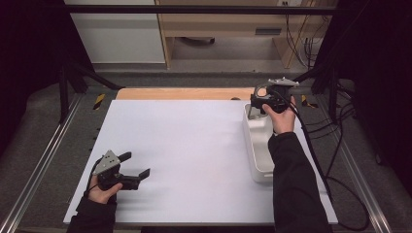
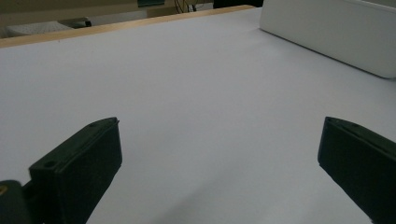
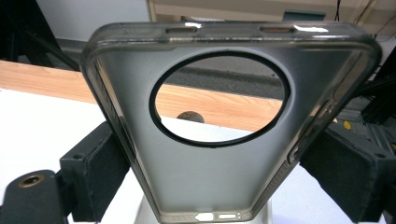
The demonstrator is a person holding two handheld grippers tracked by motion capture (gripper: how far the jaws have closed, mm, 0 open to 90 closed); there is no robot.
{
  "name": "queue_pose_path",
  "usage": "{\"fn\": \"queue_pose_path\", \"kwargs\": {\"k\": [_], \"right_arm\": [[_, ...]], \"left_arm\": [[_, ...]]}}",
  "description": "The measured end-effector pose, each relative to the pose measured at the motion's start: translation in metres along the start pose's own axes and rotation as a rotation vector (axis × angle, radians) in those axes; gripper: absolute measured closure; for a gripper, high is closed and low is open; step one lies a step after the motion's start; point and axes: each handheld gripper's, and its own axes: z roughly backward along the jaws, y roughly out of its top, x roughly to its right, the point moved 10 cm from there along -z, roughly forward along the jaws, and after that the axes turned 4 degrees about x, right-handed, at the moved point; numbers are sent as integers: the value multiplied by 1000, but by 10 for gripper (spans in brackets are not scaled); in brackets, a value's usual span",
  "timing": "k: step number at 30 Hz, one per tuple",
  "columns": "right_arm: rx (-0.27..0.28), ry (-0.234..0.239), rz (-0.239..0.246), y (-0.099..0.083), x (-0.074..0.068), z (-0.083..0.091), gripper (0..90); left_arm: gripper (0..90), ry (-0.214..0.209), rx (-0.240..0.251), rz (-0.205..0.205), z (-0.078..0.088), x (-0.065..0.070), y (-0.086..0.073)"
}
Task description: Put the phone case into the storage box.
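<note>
A translucent grey phone case (image 3: 219, 182) with a large round camera hole stands upright between the jaws of my right gripper (image 3: 219, 168), which is shut on its two long edges. In the high view that gripper (image 1: 260, 101) hovers over the far end of a white rectangular bin (image 1: 257, 145), with the case (image 1: 252, 110) hanging just above the bin. My left gripper (image 1: 136, 164) rests low over the white table surface (image 1: 184, 145) near the front left, jaws wide open with nothing between them. In the left gripper view, bare tabletop lies between the jaws of the left gripper (image 2: 219, 154).
The bin (image 2: 336, 32) lies along the table's right side. A wooden strip (image 1: 184, 93) with a round hole (image 3: 189, 115) borders the far edge. Black cables (image 1: 335, 160) trail off the right side. Metal rails (image 1: 43, 160) flank the table.
</note>
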Motion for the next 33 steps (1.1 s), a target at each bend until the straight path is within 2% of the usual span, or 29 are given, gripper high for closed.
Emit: {"fn": "queue_pose_path", "kwargs": {"k": [11, 33], "right_arm": [[-24, -19, -8, -11, -2, -15, 114], [-61, -42, -29, -29, -1, -31, 114]], "left_arm": [[0, -4, -2, 0, -1, 0, -1], [0, -4, -13, -6, -2, 0, -2]]}}
